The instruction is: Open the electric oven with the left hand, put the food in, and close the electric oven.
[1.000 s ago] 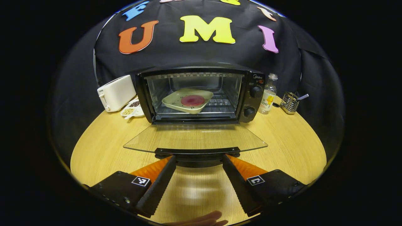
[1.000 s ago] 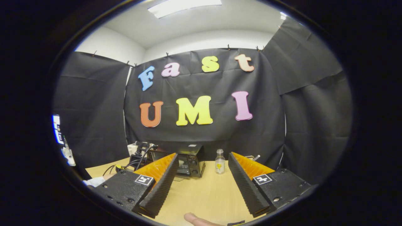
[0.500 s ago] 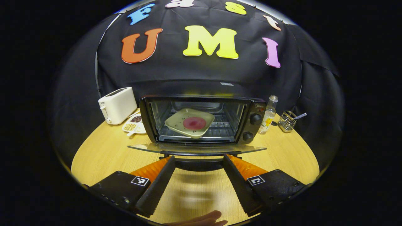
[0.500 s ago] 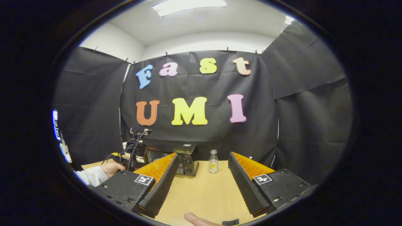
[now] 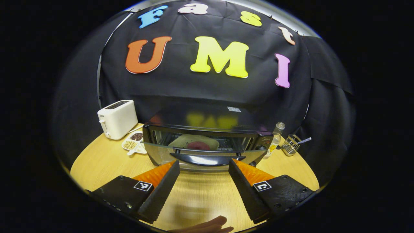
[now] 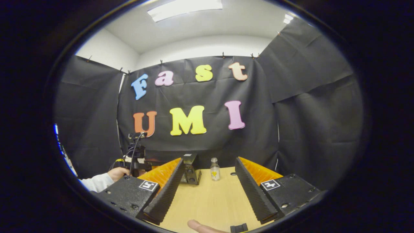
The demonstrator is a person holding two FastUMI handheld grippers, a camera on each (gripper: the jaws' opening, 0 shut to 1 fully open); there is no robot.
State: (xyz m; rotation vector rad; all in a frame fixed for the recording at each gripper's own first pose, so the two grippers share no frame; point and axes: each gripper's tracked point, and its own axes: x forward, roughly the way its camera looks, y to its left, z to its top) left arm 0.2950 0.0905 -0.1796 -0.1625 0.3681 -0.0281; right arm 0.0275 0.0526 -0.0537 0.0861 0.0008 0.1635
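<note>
Since 1 second ago you have swung the oven door (image 5: 200, 157) from lying flat up to roughly half closed, and your left gripper (image 5: 203, 168) has risen with it. Its 2 fingers are spread wide and pinch nothing; their tips sit just below and to either side of the door handle (image 5: 204, 159), which I judge lets you lift the door from beneath rather than clamp it. Behind the glass, the food (image 5: 198, 145), a reddish round, lies on its pale plate (image 5: 182, 141) on the rack inside the electric oven (image 5: 207, 131), so loading looks done and only the closing is left. I would push the handle up and forward until the door meets the frame, gently, since the glass could snap shut or slip off open fingers. Beside the oven stand a white toaster (image 5: 117, 119) and a small dish of beans (image 5: 133, 144) on one side, a bottle (image 5: 275, 136) and a wire holder (image 5: 290, 145) on the other, all clear of the door's swing. Your right gripper (image 6: 207, 186) hangs back over the table (image 6: 210, 200), fingers spread and empty, probably to stay out of the way; from there you can see your hand (image 6: 117, 173) on the left gripper.
</note>
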